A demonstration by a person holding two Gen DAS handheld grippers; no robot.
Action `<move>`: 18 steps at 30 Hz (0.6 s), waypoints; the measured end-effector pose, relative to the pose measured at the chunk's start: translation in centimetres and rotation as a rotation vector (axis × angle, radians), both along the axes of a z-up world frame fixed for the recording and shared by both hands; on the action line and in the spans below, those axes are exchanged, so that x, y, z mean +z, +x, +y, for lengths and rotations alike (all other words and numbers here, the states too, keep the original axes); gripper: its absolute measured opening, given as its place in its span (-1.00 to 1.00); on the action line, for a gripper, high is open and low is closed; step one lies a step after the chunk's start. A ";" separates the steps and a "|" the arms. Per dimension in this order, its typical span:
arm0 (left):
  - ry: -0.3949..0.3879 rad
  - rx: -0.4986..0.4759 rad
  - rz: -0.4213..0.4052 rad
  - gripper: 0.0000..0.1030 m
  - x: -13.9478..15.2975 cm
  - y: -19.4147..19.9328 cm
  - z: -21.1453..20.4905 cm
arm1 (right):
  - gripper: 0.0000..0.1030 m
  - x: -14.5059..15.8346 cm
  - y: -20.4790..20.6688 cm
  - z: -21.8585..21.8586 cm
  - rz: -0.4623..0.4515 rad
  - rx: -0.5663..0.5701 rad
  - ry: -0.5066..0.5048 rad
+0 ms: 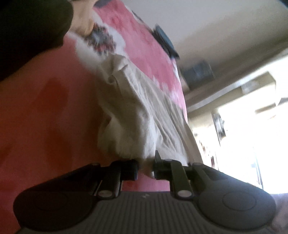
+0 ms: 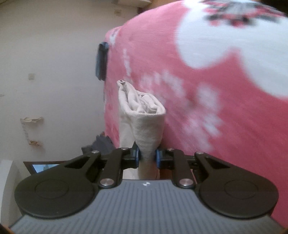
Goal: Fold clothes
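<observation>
Pink blanket (image 2: 225,100) with white patches covers the bed; plain pale wall (image 2: 54,54) beyond its edge.

Cloth (image 1: 136,108): off-white garment, creased. Left wrist view: it runs from the left gripper (image 1: 145,169) up across the blanket toward a hand (image 1: 84,21) at the top-left corner. Near edge sits bunched between the left jaws, which are clamped on it. The view is blurred, so pad contact is probably there but not crisp.

Right wrist view: the same cloth (image 2: 144,115) stands up from the right gripper (image 2: 147,156) as a rolled, bunched end, open folds on top. Blue pads (image 2: 137,155) pinch its narrow lower part from both sides; jaws clamped on it, only the fabric's thickness between them.

Surface: the blanket has a dark-and-red print (image 2: 239,12) on a white patch at far end. Dark flat object (image 2: 101,61) at the bed's edge, type unclear. Left view shows a bright doorway or window (image 1: 243,144) on the right, washed out.

Pose: both grippers tilted, the bed slanted in both views. Dark sleeve (image 1: 30,28) at top left of left view.
</observation>
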State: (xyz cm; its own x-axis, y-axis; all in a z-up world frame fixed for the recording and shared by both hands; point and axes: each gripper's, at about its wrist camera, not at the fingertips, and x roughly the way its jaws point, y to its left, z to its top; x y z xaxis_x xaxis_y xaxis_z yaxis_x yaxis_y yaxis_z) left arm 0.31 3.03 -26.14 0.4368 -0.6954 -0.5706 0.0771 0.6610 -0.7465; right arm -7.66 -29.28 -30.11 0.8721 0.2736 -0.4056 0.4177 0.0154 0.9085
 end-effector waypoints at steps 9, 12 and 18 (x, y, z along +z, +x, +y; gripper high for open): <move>0.133 -0.058 0.021 -0.08 0.9 -6.0 4.3 | -0.46 2.3 -9.7 2.8 0.148 0.176 -0.125; 0.175 -0.017 -0.075 0.07 2.4 -6.3 5.1 | -0.43 6.6 -7.8 4.8 0.084 0.288 -0.371; 0.288 0.033 -0.158 0.07 3.1 -5.3 5.5 | -0.04 12.4 -2.9 11.2 0.039 0.564 -1.027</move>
State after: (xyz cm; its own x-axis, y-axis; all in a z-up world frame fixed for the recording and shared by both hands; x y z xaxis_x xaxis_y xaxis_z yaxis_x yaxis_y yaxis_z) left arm -4.95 8.55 -23.08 0.5555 -0.4991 -0.6650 0.1519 0.8473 -0.5090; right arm -10.59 -18.04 -17.71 0.7137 0.1460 -0.6850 0.1445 0.9263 0.3480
